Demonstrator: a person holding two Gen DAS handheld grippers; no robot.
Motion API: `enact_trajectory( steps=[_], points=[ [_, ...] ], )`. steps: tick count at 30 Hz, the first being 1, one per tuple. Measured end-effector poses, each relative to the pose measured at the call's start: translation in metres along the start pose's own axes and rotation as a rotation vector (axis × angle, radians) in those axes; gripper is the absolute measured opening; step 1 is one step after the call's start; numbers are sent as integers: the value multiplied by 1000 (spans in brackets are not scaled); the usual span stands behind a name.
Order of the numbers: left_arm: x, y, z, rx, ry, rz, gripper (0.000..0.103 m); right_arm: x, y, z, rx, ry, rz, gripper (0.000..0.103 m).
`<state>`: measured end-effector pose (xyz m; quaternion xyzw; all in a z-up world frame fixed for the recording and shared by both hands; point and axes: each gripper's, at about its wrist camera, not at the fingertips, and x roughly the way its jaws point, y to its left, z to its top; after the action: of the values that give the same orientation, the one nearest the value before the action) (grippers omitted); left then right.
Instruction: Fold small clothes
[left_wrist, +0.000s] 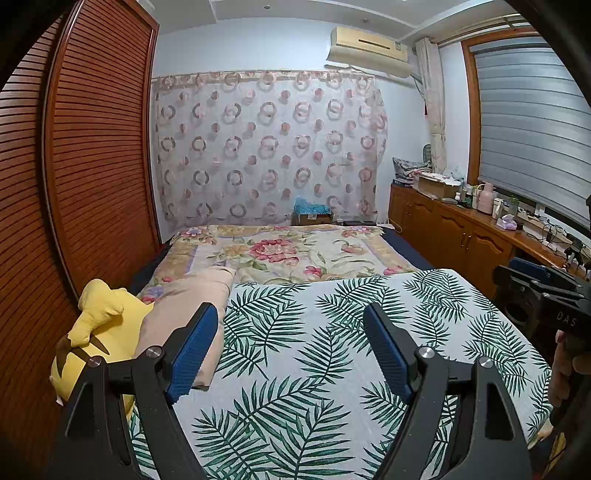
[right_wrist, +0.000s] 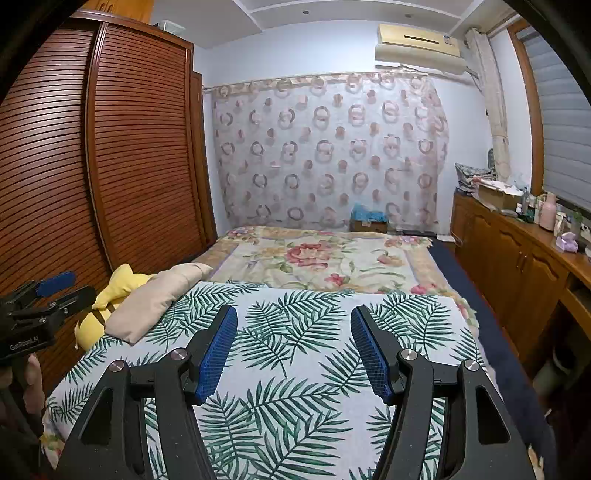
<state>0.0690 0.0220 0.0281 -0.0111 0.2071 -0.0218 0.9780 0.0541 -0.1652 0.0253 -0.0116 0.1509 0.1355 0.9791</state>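
No small clothes in view tbh, just leaf-print sheet w/ beige pillow at its left edge. Left gripper & right gripper both above sheet, jaws wide open, empty.

A folded beige garment lies at the left edge of the palm-leaf sheet, against a yellow plush toy.

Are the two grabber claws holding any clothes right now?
No. The left gripper and the right gripper are both open and empty, above the leaf-print cloth.
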Motion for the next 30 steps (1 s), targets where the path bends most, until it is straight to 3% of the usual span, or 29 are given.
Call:
enact_trajectory(
  steps=[30],
  points=[
    [0, 0, -2, 0, -2, 0, 82, -1, -6, 1, -4, 1, 5, 66]
  ],
)
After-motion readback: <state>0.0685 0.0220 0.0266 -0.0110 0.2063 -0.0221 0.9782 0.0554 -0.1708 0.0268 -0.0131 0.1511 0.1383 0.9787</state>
